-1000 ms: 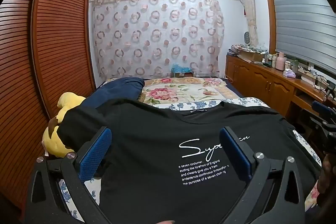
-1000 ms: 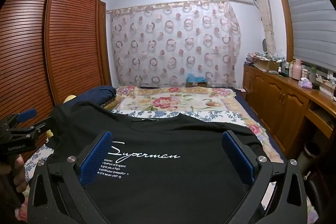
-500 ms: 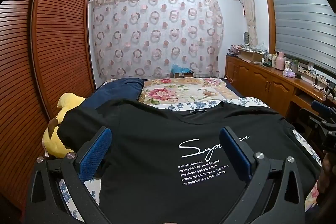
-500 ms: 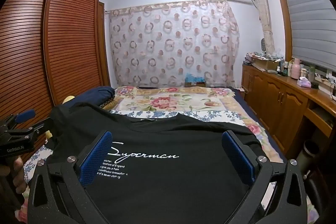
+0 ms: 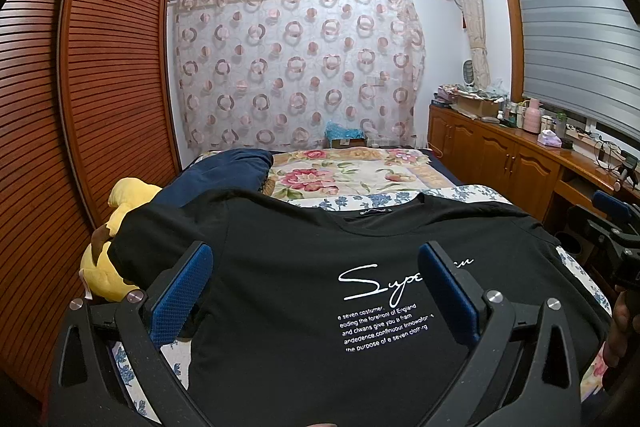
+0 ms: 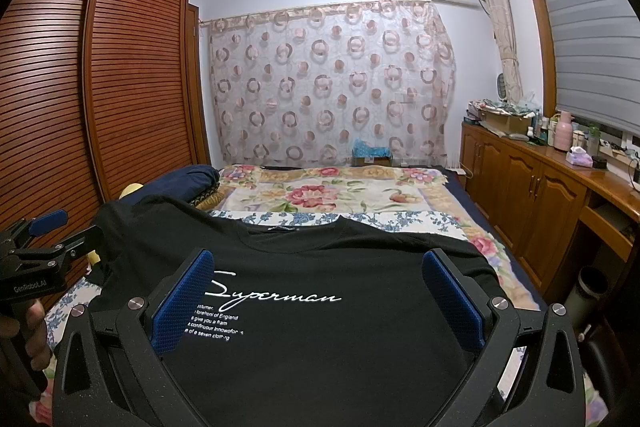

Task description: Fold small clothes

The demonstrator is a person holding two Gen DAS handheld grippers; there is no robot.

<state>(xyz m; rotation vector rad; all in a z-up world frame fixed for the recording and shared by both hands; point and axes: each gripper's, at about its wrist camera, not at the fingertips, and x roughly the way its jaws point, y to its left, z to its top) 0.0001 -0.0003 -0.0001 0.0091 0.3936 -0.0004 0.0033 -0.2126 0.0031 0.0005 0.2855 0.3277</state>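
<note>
A black T-shirt (image 5: pixel 288 267) with white "Superman" script lies flat and face up on the bed, collar toward the far end; it fills the near part of the right wrist view too, T-shirt (image 6: pixel 320 339). My left gripper (image 5: pixel 316 267) hovers open above the shirt's left half, blue pads wide apart, nothing between them. My right gripper (image 6: pixel 318 273) hovers open over the shirt's right half. Each gripper shows at the edge of the other's view: the right gripper (image 5: pixel 616 223) at far right, the left gripper (image 6: pixel 44 239) at far left, held by a hand.
The bed (image 6: pixel 328 195) carries a floral blanket beyond the shirt. A yellow plush toy (image 5: pixel 108 251) and a dark blue bundle (image 5: pixel 224 175) lie at the left edge. A louvred wardrobe (image 5: pixel 80 115) lines the left; a cluttered wooden cabinet (image 6: pixel 540 195) runs along the right.
Almost nothing: both grippers stay open over the shirt, and the right wrist view has shifted very slightly.
</note>
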